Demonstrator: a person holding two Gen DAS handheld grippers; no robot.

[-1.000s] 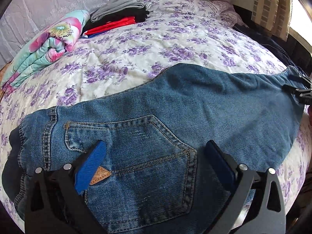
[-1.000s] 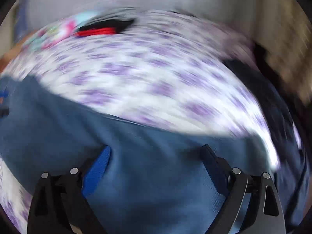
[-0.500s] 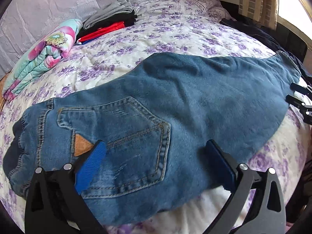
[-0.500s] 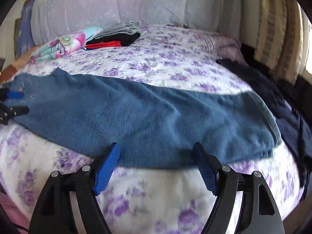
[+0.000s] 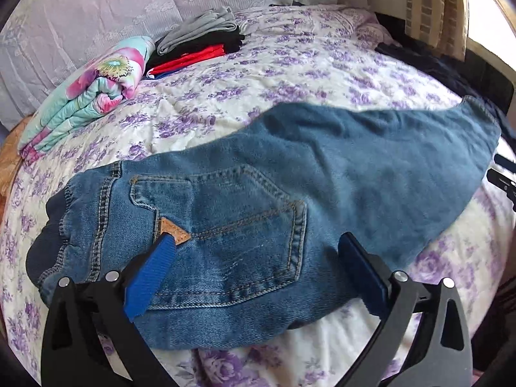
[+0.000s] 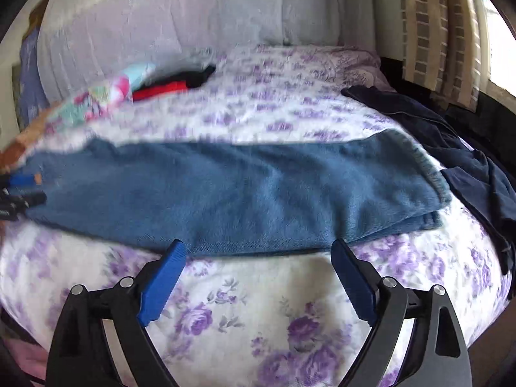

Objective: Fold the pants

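1. Progress, as I read it: the jeans (image 5: 290,187) lie across the floral bedspread (image 5: 290,74) already folded lengthwise, one leg on top of the other. The left wrist view shows a back pocket (image 5: 225,222) face up at lower centre, and the right wrist view shows two stacked layers at the hem end (image 6: 432,193), right of centre.
2. What I judge is left: the crosswise folds, bringing the hem end toward the waistband (image 5: 64,225) at lower left of the left view. Neither has been started; the legs run out at full length.
3. Left gripper (image 5: 254,264): jaws spread wide, at the bottom of its own view over the seat of the jeans. The blue pads sit either side of the pocket. I cannot tell whether the tips touch the denim, but nothing is pinched between them.
4. Right gripper (image 6: 258,271): jaws opening, nearly as wide as they go. The tips sit at the near edge of the leg at bottom centre of its view, with only bedspread below and between them. I see no cloth caught in the pads.
5. Elsewhere: a folded floral quilt (image 5: 84,96) and a stack of folded clothes (image 5: 200,45) at upper left of the left view, and a dark garment (image 6: 451,148) at the right edge of the right view, just beside the hem. All lie clear of the fold area.
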